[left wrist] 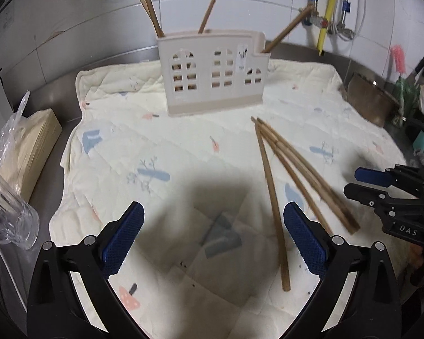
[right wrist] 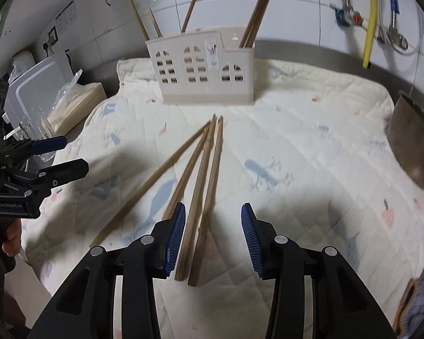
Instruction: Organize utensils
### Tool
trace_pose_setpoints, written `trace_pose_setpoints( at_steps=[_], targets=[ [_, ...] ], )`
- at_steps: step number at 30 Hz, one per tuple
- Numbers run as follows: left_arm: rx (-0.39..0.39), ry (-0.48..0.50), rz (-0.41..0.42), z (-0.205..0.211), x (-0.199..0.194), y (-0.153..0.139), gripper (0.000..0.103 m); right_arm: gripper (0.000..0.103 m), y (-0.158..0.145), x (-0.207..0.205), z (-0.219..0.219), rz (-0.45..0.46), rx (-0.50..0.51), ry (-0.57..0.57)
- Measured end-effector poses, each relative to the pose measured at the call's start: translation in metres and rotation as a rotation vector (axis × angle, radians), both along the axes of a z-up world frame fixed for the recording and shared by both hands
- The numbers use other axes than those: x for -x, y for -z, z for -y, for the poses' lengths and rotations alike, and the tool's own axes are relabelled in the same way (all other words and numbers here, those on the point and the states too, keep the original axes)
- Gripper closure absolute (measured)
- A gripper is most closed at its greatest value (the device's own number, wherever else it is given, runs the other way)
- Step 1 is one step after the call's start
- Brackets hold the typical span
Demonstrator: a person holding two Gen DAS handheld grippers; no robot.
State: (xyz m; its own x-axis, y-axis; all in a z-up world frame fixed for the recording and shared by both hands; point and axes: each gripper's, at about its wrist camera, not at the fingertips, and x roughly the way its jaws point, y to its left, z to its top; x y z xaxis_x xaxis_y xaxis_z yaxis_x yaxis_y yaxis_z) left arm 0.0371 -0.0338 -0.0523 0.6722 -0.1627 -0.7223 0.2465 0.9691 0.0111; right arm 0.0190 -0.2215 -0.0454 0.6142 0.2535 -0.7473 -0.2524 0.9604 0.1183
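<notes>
A beige utensil holder (left wrist: 214,75) (right wrist: 203,69) with arched cut-outs stands at the back of a cream quilted mat (left wrist: 155,147) (right wrist: 311,141); several wooden chopsticks stand in its compartments. Several loose wooden chopsticks (left wrist: 291,169) (right wrist: 200,180) lie on the mat, fanned out. My left gripper (left wrist: 213,237) is open and empty, hovering left of the loose chopsticks. My right gripper (right wrist: 213,237) is open, low over the near ends of two chopsticks, which lie between its jaws; its fingers also show in the left wrist view (left wrist: 381,186).
A stack of beige napkins (left wrist: 31,152) and clear plastic cups (left wrist: 11,220) sit left of the mat. A metal pot (right wrist: 412,144) stands at the right. Pipes and a yellow hose (right wrist: 371,19) run on the tiled wall behind.
</notes>
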Motion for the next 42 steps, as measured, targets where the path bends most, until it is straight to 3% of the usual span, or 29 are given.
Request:
trace_pose_setpoints(
  at_steps=[17,25,32,42],
  targets=[
    [-0.023,-0.02,-0.051,-0.005,0.01,0.019,0.005,0.087,0.017,-0.008,-0.007,-0.047,-0.028,0.011],
    [-0.041,-0.012,-0.069,-0.001,0.015,0.026,0.005,0.088,0.025,-0.015,-0.008,-0.066,-0.027,0.016],
    [-0.043,0.027,-0.081,0.013,0.018,0.029,0.005,0.096,0.025,-0.014,-0.009,-0.048,0.003,0.019],
    [-0.007,0.052,-0.113,0.034,0.012,0.034,0.005,0.096,0.023,-0.005,0.006,-0.041,-0.018,0.041]
  ],
)
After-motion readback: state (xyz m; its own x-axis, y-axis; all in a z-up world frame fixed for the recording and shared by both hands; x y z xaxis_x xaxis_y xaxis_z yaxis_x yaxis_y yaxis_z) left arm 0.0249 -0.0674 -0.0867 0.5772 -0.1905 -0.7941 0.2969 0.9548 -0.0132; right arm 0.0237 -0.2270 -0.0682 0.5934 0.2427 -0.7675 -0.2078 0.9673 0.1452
